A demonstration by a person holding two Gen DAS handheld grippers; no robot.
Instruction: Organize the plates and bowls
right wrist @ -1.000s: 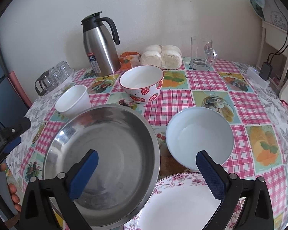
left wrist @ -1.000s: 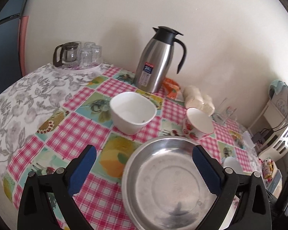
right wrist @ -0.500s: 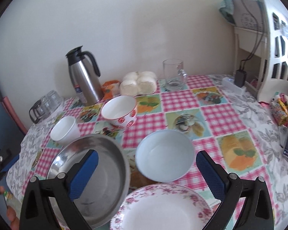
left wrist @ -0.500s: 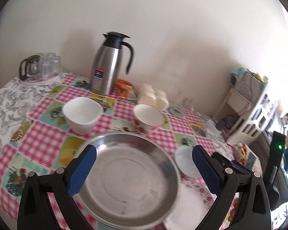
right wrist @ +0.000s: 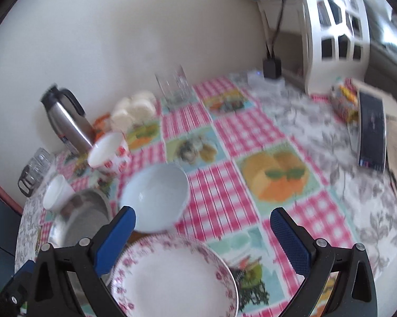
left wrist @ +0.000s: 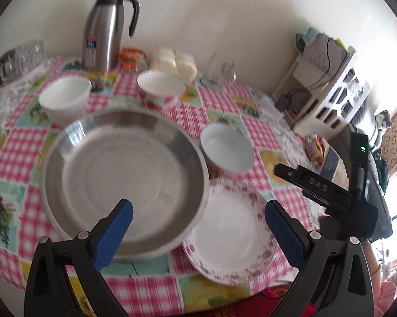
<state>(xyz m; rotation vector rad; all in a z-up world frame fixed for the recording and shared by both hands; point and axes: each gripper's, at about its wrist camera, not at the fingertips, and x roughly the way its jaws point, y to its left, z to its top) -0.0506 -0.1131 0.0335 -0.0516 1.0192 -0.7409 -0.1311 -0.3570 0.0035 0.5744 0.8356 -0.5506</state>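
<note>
1. Wall: plain, cream, lit evenly by daylight.
2. Table: stands against the wall; covered with a pink checked and grey floral cloth.
3. White lattice shelf unit: stands beside the table, near the wall.
</note>
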